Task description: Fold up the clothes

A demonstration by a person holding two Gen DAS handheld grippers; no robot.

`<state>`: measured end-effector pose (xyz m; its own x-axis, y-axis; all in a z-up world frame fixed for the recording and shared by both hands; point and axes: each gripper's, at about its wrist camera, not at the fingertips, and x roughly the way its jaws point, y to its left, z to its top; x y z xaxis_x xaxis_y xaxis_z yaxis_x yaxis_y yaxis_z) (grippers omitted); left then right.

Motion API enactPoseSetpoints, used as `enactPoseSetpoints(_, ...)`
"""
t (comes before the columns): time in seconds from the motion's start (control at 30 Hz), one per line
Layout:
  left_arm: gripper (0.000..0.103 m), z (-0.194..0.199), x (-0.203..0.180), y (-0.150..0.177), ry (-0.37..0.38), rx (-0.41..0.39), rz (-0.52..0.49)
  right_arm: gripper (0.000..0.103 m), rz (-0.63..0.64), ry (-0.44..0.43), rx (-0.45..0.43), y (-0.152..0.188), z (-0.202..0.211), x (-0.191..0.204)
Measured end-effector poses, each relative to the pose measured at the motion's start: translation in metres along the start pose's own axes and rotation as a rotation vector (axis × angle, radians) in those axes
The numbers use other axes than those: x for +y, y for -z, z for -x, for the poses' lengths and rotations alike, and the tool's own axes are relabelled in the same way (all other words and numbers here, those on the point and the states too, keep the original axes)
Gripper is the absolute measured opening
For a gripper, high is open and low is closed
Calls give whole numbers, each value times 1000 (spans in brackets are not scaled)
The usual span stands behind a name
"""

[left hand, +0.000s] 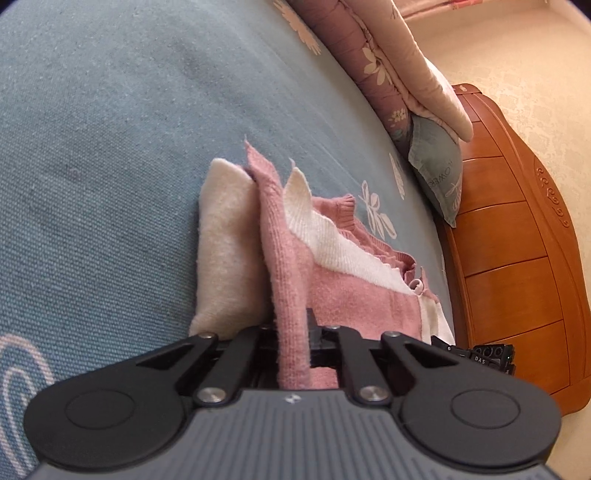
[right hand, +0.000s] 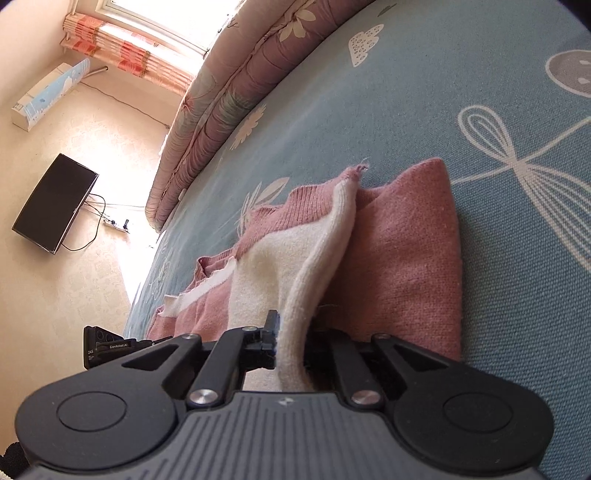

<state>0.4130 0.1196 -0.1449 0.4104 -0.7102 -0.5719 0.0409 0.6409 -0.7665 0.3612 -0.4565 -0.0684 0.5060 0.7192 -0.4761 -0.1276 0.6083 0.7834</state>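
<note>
A pink and cream knitted sweater (left hand: 343, 291) lies partly folded on the blue patterned bed sheet (left hand: 110, 147). My left gripper (left hand: 293, 332) is shut on a pink fold of it that stands up between the fingers, with a cream part beside it on the left. In the right wrist view the same sweater (right hand: 399, 258) is bunched in front of me, and my right gripper (right hand: 291, 336) is shut on a cream edge that rises from the fingers. The other gripper's black body (right hand: 107, 347) shows at the sweater's far left end. Both sets of fingertips are mostly buried in cloth.
A rolled floral quilt (left hand: 373, 62) and a grey-green pillow (left hand: 439, 173) lie along the bed's far edge, against a wooden headboard (left hand: 517, 258). Beyond the quilt (right hand: 221, 92) are a wall, a dark screen (right hand: 55, 205), an air conditioner (right hand: 48, 92) and a curtained window (right hand: 147, 33).
</note>
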Motion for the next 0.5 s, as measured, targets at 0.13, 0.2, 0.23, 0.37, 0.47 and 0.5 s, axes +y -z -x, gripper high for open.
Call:
enactPoseSetpoints(0.13,5,5,-10,0,-12,-5,-24,7,17,-34,-52,-3,15,14)
enactPoseSetpoints(0.2,4,9,-17,-2,-12,-10,-39,6,38,-37,-64,-5,22,22)
enactPoseSetpoints(0.23,3,10,-21,-3,-11,-13,-49,6,54,-29,-66,-6,25,26)
enactPoseSetpoints(0.37,3,15,-40,-9,20,-31,-96,6,101,-5,-78,-11,35,41)
enactPoseSetpoints(0.47,3,19,-54,-13,45,-45,-131,6,116,8,-104,-15,44,46)
enactPoseSetpoints(0.5,3,17,-52,-13,39,-44,-125,6,114,11,-112,-15,47,45)
